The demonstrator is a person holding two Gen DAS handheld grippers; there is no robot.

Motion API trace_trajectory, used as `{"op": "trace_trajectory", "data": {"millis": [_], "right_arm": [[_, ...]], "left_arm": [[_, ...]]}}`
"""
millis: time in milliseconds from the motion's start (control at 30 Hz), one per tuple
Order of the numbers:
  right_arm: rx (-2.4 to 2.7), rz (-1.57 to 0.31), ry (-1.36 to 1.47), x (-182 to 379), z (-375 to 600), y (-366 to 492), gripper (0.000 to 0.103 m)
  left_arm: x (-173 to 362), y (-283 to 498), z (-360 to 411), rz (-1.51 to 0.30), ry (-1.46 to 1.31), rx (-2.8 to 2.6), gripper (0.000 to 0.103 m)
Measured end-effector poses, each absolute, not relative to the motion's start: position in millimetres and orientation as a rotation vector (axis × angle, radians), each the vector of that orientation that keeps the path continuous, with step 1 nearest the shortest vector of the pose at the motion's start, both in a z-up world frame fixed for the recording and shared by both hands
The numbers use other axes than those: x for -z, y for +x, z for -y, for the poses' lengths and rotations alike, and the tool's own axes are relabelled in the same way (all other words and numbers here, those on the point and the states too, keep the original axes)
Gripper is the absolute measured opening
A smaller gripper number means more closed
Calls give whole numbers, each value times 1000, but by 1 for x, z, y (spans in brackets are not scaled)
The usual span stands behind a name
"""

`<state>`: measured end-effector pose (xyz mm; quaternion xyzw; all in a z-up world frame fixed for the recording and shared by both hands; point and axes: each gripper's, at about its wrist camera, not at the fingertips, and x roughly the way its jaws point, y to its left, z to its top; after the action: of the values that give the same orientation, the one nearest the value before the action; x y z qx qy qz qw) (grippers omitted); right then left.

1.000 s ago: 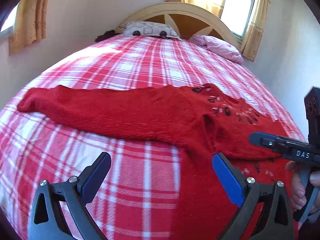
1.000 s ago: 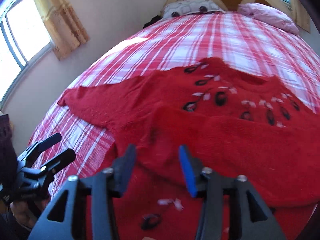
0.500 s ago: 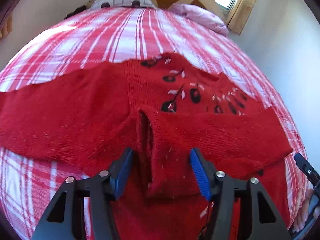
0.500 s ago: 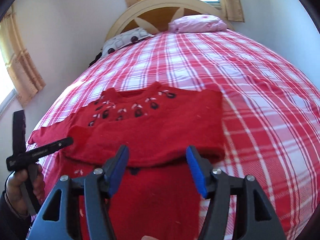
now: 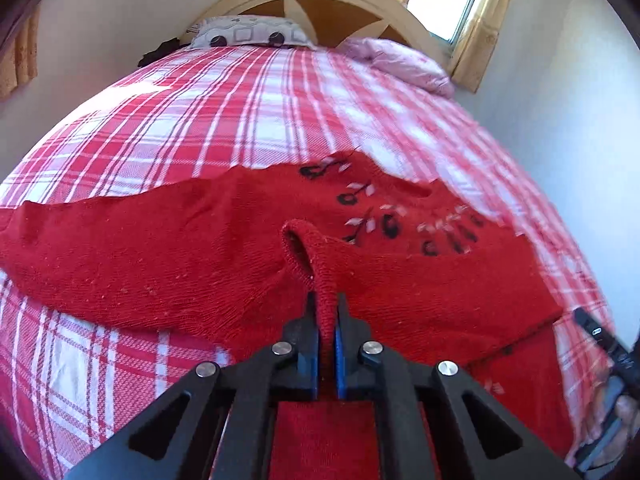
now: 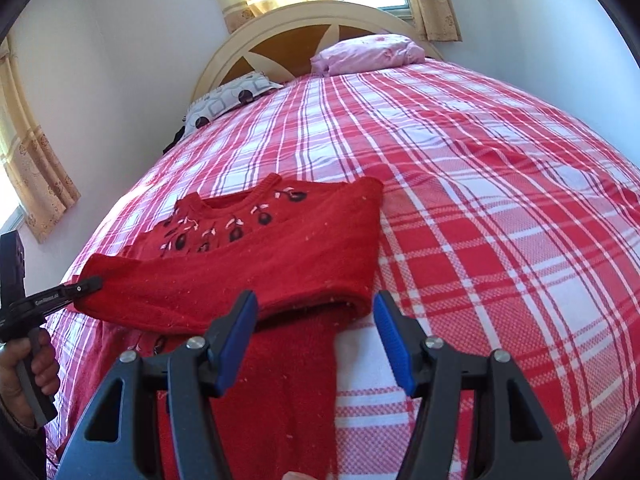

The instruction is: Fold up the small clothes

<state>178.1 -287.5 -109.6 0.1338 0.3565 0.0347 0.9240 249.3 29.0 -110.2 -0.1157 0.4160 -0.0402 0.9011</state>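
A small red knit sweater (image 5: 168, 248) with black and white flower embroidery lies on the bed. One sleeve is folded across its chest. My left gripper (image 5: 327, 312) is shut on the cuff of that folded sleeve (image 5: 316, 264) and pinches it upright. In the right wrist view the sweater (image 6: 280, 252) lies left of centre. My right gripper (image 6: 314, 336) is open and empty, just above the sweater's folded right edge. The left gripper (image 6: 86, 283) shows at the sleeve's end there.
The red and white plaid bedspread (image 6: 480, 200) covers the whole bed. A patterned pillow (image 5: 248, 34) and a pink pillow (image 5: 400, 64) lie at the wooden headboard (image 6: 296, 36). Walls stand close on both sides. Curtained windows (image 6: 36, 160) flank the bed.
My left gripper has closed on the cuff of the folded sleeve; it was open half a second ago. My right gripper has opened wider and sits near the sweater's right edge.
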Motion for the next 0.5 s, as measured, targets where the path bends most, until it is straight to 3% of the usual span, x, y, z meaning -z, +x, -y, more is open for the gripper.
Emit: {"op": "trace_trajectory", "data": {"millis": [300,500], "right_arm": [[-140,-810,243,127,271,202,64],[-124,-750,219,114,272,188,66]], "left_arm": [[126,241,-48,-854,-308,61,5],[130,226,-57,-854,-333,56,5]]}}
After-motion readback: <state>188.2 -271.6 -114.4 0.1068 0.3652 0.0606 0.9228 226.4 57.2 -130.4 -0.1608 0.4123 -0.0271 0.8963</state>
